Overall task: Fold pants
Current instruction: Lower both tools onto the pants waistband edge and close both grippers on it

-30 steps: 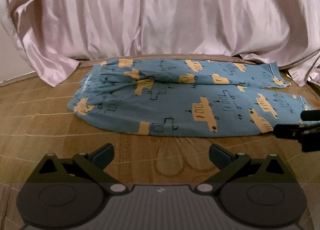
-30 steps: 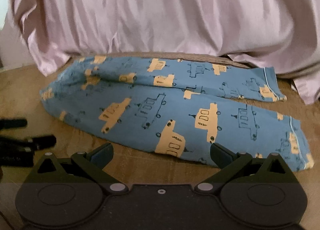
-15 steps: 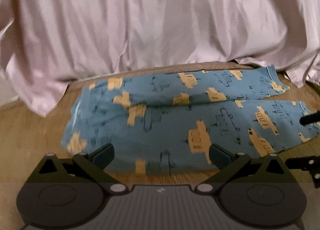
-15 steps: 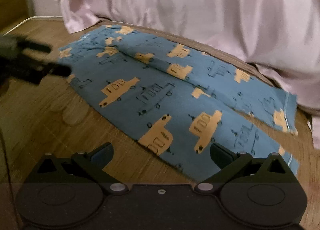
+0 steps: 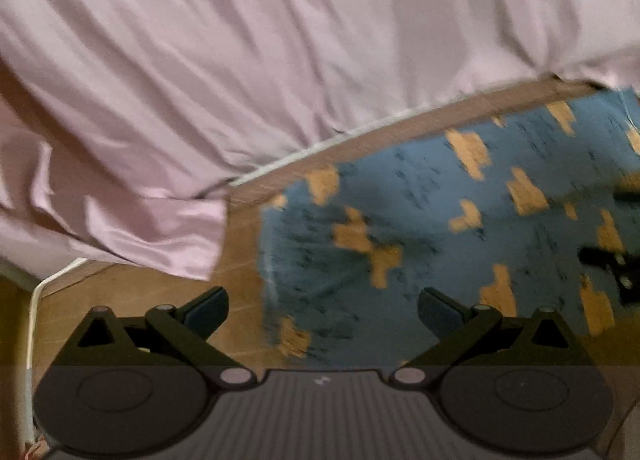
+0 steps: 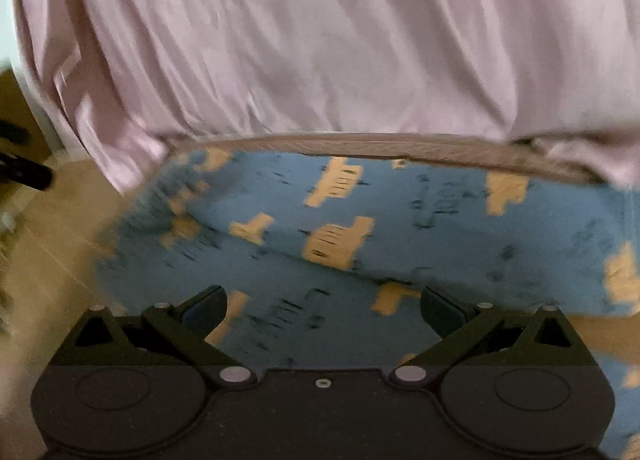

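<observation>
Here, soft blue printed pants [image 6: 400,260] lie flat; both hand-held grippers [image 5: 322,310] [image 6: 324,310] gape, released.

Left gripper [image 5: 322,306] jaws spread wide, empty, over blue pants [image 5: 420,244] with orange print, waist end seemingly nearest, blurred, pink sheet [image 5: 248,60] draped behind, brown mat [image 5: 240,260] beneath.

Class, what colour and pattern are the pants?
Blue pants with yellow-orange vehicle prints; the right wrist view shows this best.

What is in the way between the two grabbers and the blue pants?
Nothing visible. The left gripper and right gripper are both open, and only bare mat or the pants themselves lie ahead.
</observation>
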`<state>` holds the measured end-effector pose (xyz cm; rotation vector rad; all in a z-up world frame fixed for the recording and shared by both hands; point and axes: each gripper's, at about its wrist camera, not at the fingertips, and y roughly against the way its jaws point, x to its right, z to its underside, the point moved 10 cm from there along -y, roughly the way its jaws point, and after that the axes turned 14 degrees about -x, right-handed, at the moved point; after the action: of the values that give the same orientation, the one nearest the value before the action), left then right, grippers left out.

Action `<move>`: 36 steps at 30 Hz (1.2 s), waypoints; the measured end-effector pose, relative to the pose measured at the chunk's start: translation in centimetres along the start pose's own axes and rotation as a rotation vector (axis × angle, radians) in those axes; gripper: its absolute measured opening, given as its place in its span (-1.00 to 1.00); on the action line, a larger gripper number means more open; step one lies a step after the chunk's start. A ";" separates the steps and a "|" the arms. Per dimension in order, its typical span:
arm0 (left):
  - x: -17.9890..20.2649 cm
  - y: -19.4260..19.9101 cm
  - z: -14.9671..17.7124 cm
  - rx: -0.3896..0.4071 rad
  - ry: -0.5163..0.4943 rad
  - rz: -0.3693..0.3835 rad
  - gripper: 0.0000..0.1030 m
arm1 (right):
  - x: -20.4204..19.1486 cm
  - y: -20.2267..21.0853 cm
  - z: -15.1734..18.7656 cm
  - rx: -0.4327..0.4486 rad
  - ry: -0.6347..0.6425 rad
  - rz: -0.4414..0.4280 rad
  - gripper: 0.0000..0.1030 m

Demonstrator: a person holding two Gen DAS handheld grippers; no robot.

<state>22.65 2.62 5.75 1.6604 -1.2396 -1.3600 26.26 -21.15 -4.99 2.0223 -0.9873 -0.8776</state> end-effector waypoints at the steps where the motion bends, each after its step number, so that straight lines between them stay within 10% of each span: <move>1: -0.4 0.0 -0.4 0.003 0.012 0.018 1.00 | -0.1 0.2 -0.2 0.020 -0.015 -0.025 0.99; 11: -0.2 -4.9 -5.2 0.220 -0.136 0.150 1.00 | -2.5 -0.9 -2.1 -0.016 0.144 0.116 0.99; 23: -1.2 -15.2 -13.2 0.227 -0.386 0.221 0.99 | 2.0 -4.2 -8.2 -0.059 0.063 0.318 0.98; 36: 0.8 -18.8 -14.0 0.192 -0.524 0.291 0.69 | 4.0 -11.4 -13.8 -0.094 0.166 0.342 0.44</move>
<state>41.10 7.19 -7.98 1.2053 -1.8792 -1.5782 43.28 -15.19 -8.21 1.7470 -1.1312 -0.5532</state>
